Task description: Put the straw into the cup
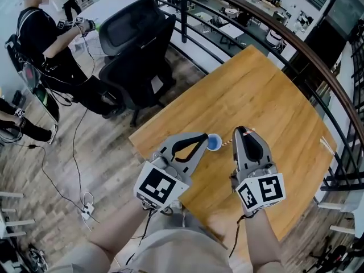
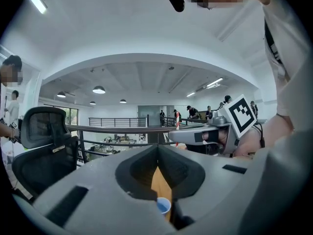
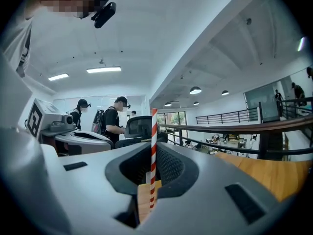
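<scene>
In the head view both grippers hover over the wooden table (image 1: 267, 95), their tips close together. My left gripper (image 1: 206, 139) is shut on a small blue cup (image 1: 214, 143), which shows low between its jaws in the left gripper view as the cup (image 2: 163, 205). My right gripper (image 1: 242, 132) is shut on a red-and-white striped straw (image 1: 230, 141). In the right gripper view the straw (image 3: 153, 151) stands upright between the closed jaws. Seen from the head, one end of the straw lies just right of the cup, outside it.
A black office chair (image 1: 136, 50) stands off the table's left corner. A dark railing (image 1: 318, 67) runs behind and right of the table. A seated person (image 1: 51, 50) is at far left, with cables and a power strip (image 1: 86, 209) on the floor.
</scene>
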